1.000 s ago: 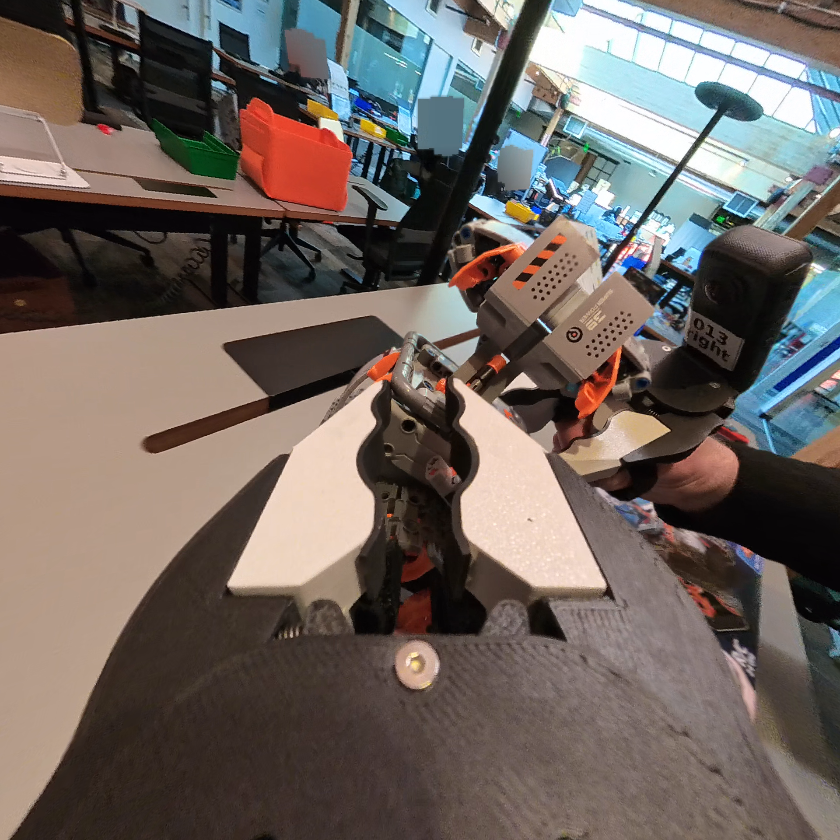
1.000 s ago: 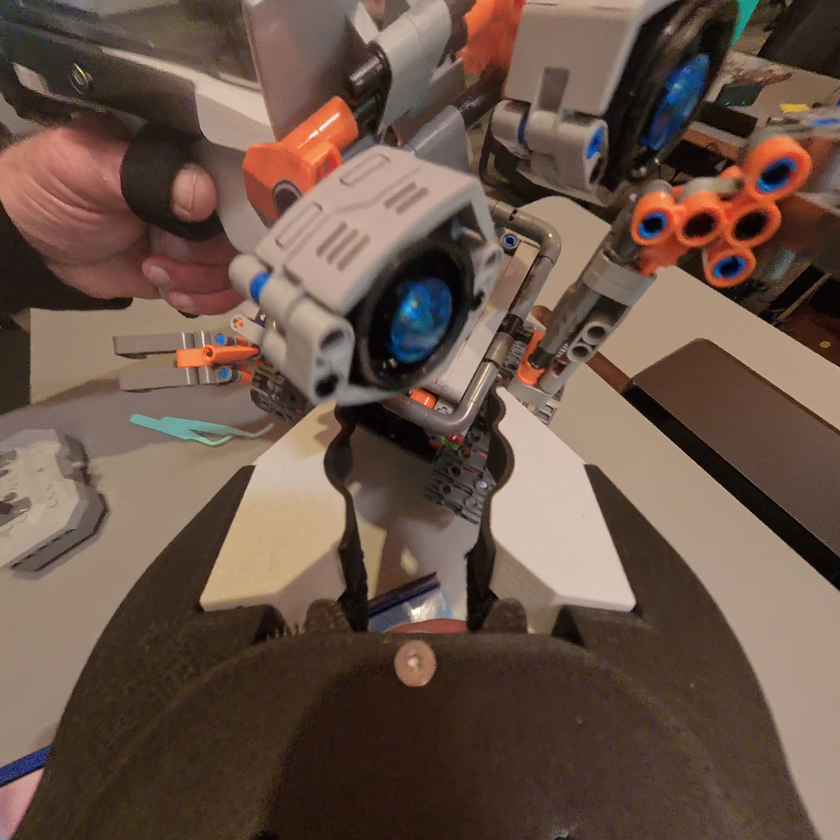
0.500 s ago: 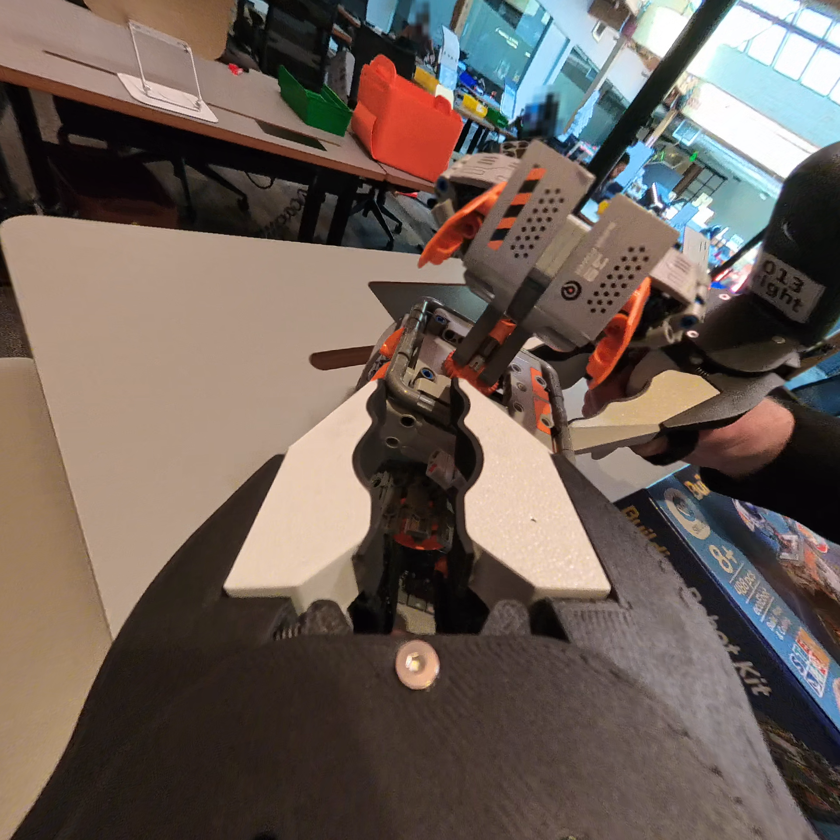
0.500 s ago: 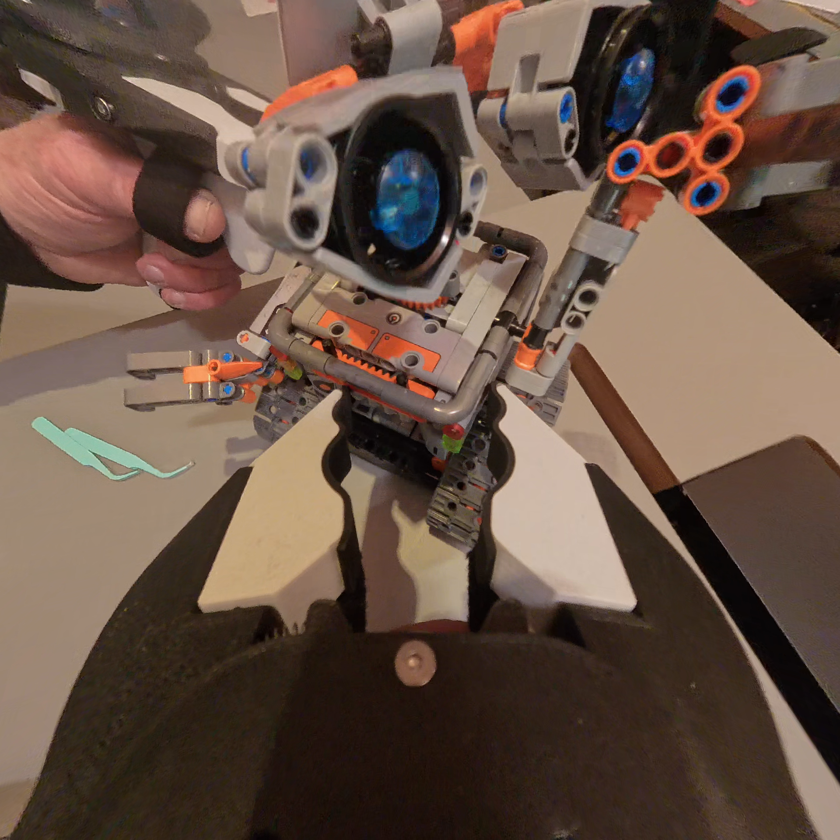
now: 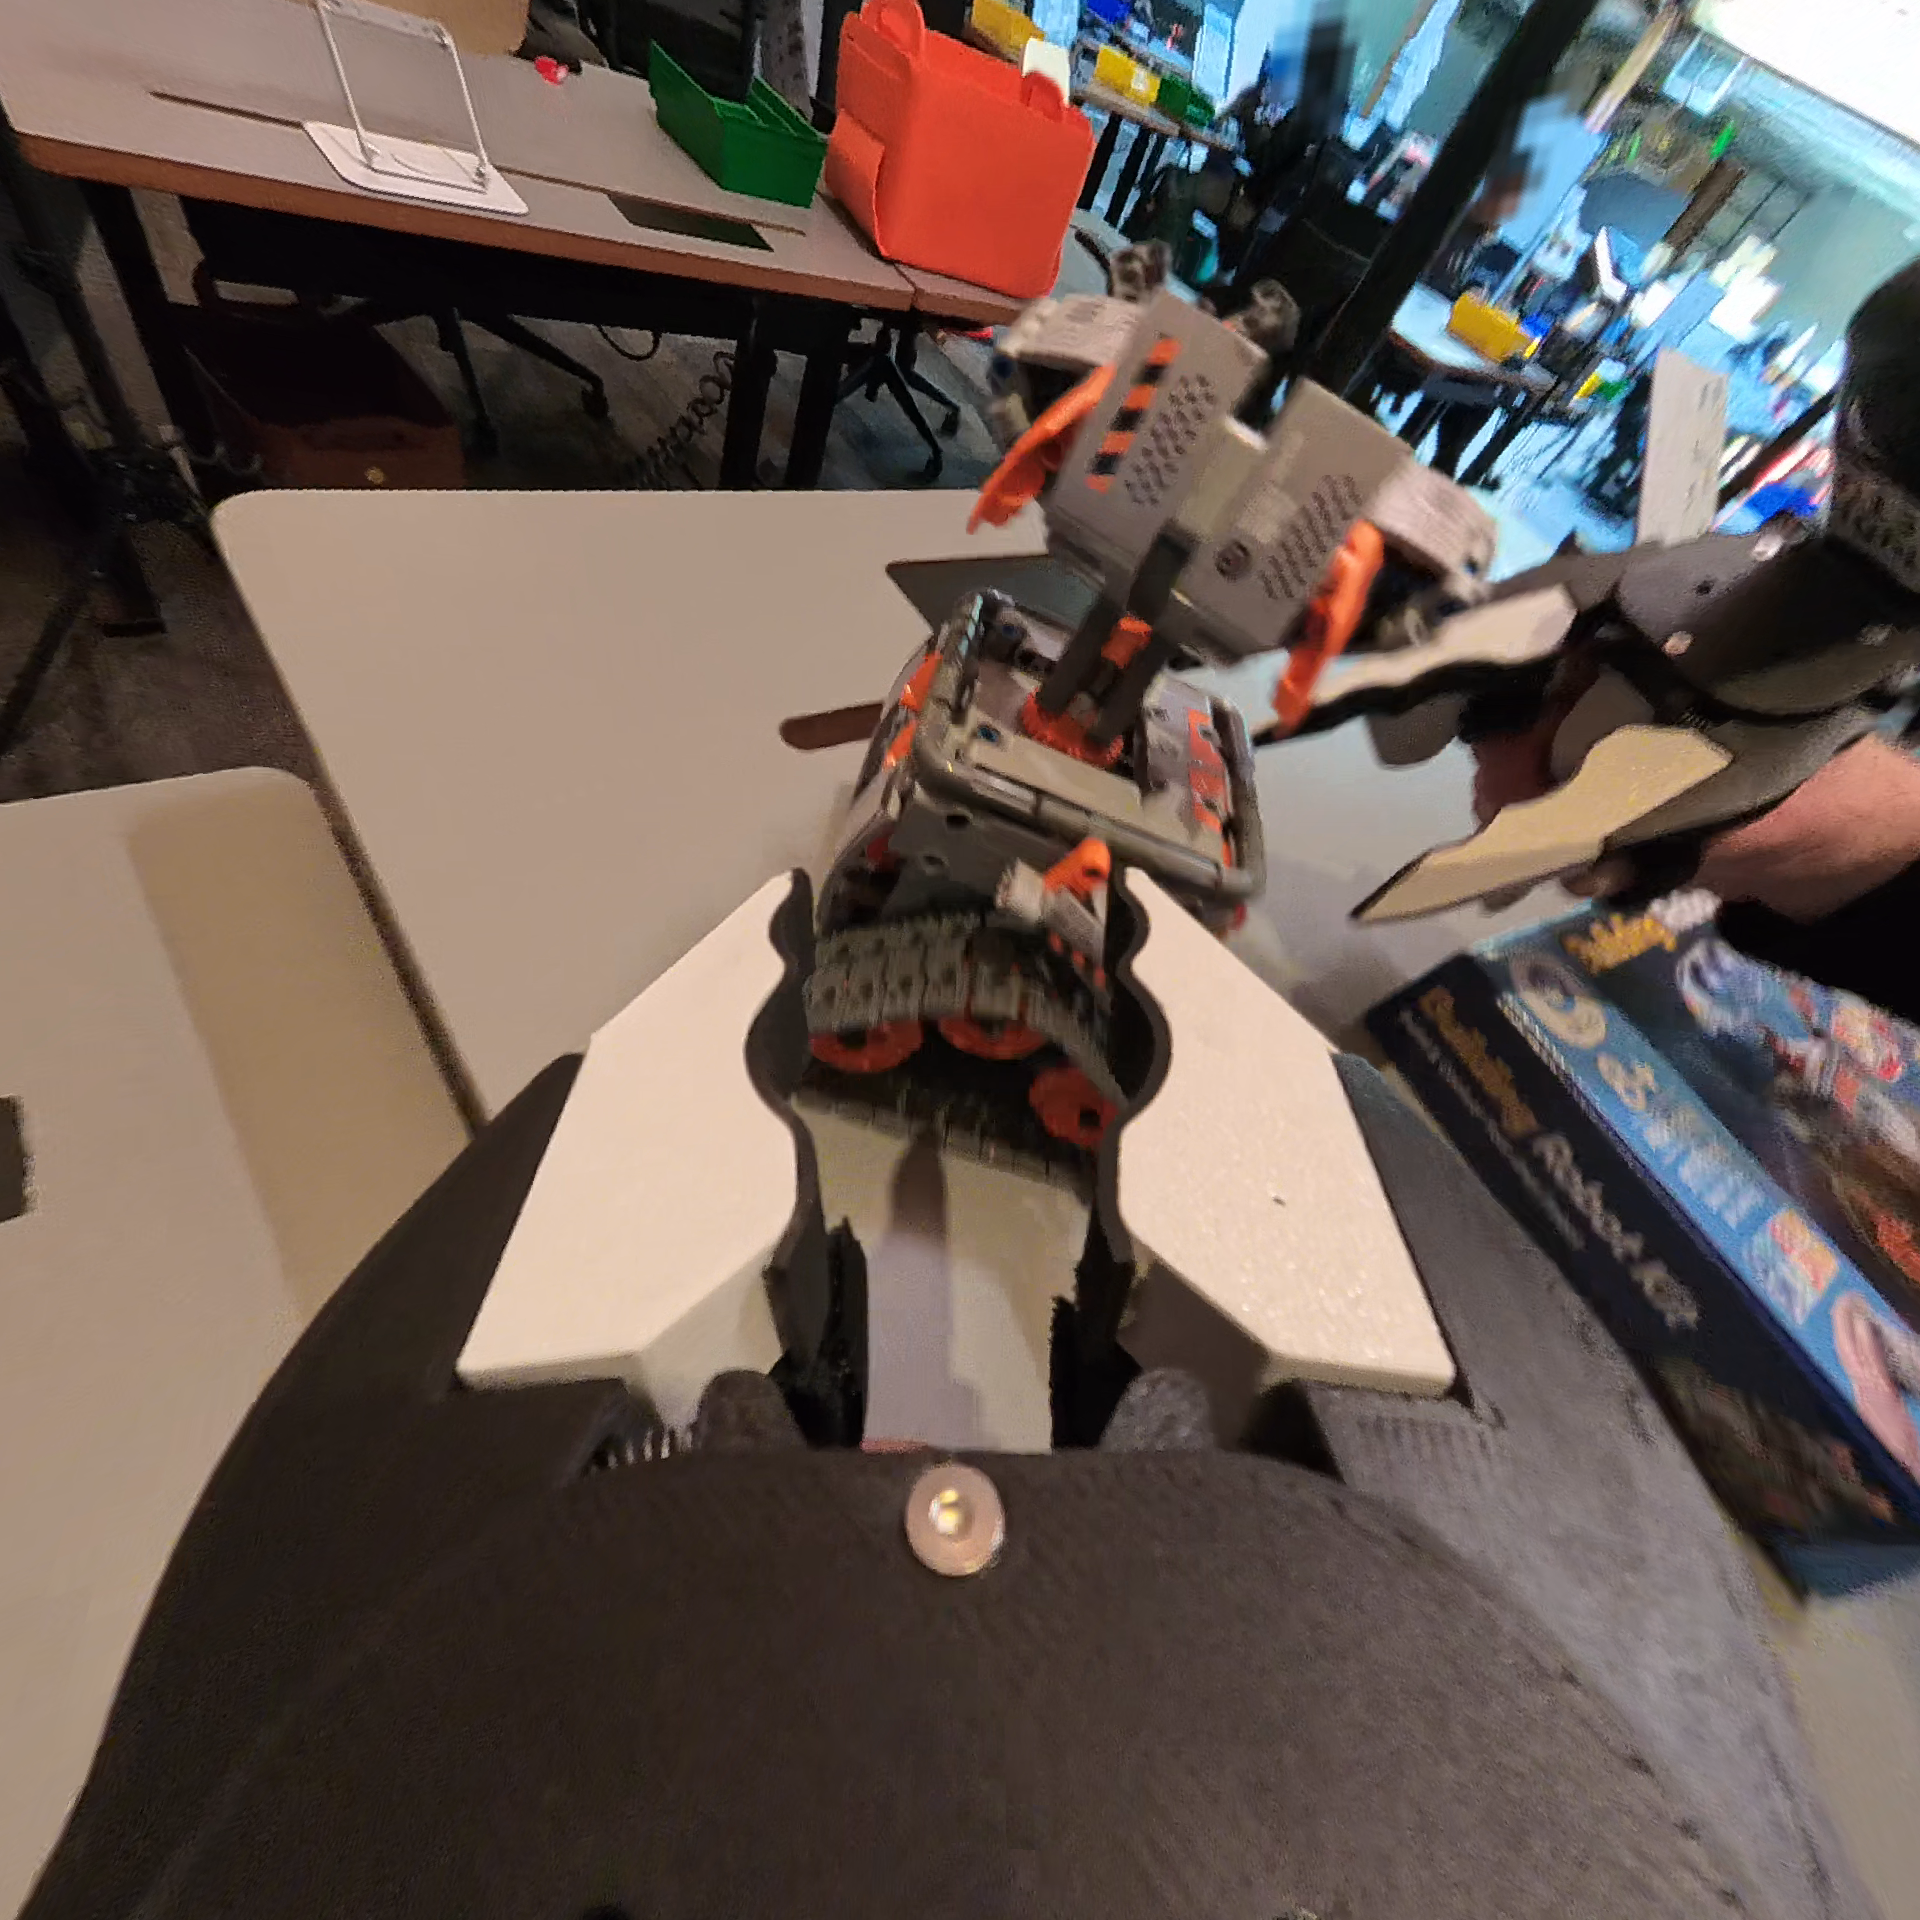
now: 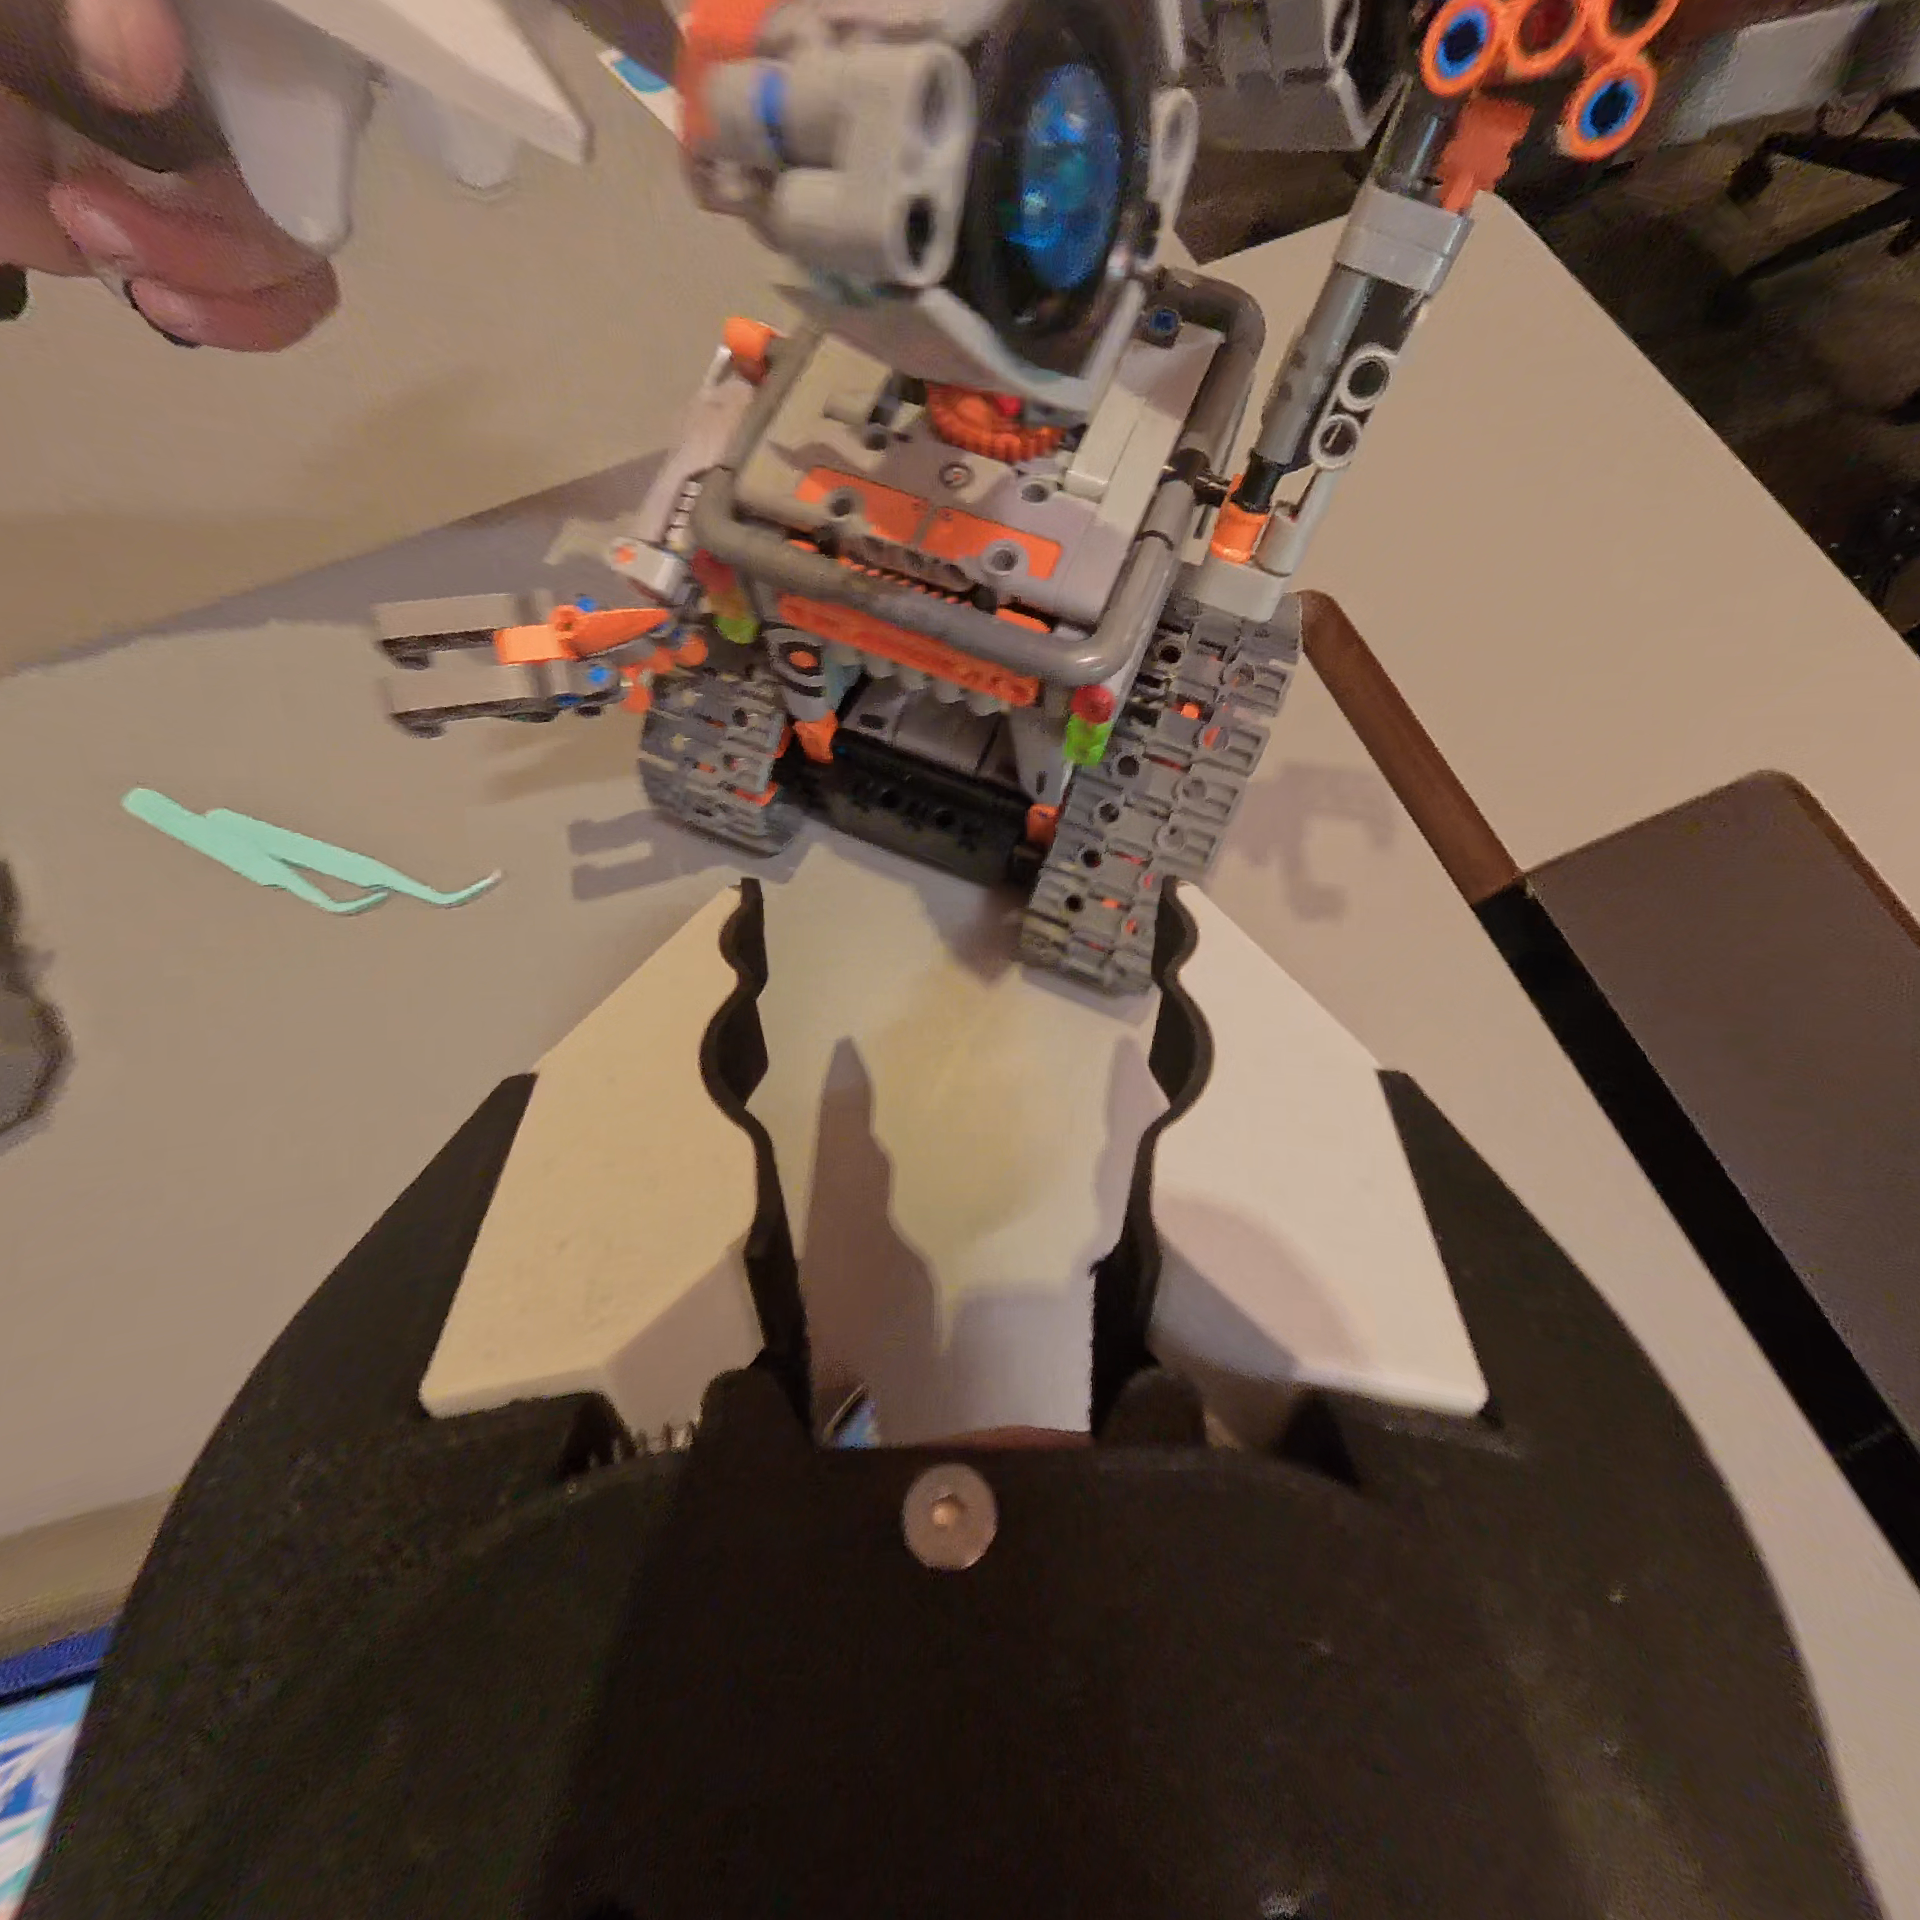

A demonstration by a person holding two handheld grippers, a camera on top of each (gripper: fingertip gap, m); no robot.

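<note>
A grey and orange brick-built tracked robot (image 5: 1049, 790) stands on the white table (image 5: 582, 665). It has a two-lens head (image 6: 966, 187) on a neck and a raised arm with an orange ring cluster (image 6: 1538, 52). My left gripper (image 5: 956, 894) is open and empty, with the end of one of the robot's tracks between its tips. My right gripper (image 6: 956, 894) is open and empty just in front of the robot, its right tip beside a track (image 6: 1143, 831). It also shows at the right of the left wrist view (image 5: 1309, 821), held by a hand.
A teal tweezer-like tool (image 6: 301, 852) and the robot's grey claw arm (image 6: 488, 665) lie to its left. A blue printed box (image 5: 1683, 1164) lies at the table's right. A dark panel (image 6: 1766, 987) and a brown slot (image 6: 1392, 748) mark the table. Orange (image 5: 956, 156) and green (image 5: 727, 135) bins sit on a far desk.
My left gripper has opened, let go of the robot's frame and drawn back. My right gripper has also drawn back from the robot's base. The robot now stands free on the table.
</note>
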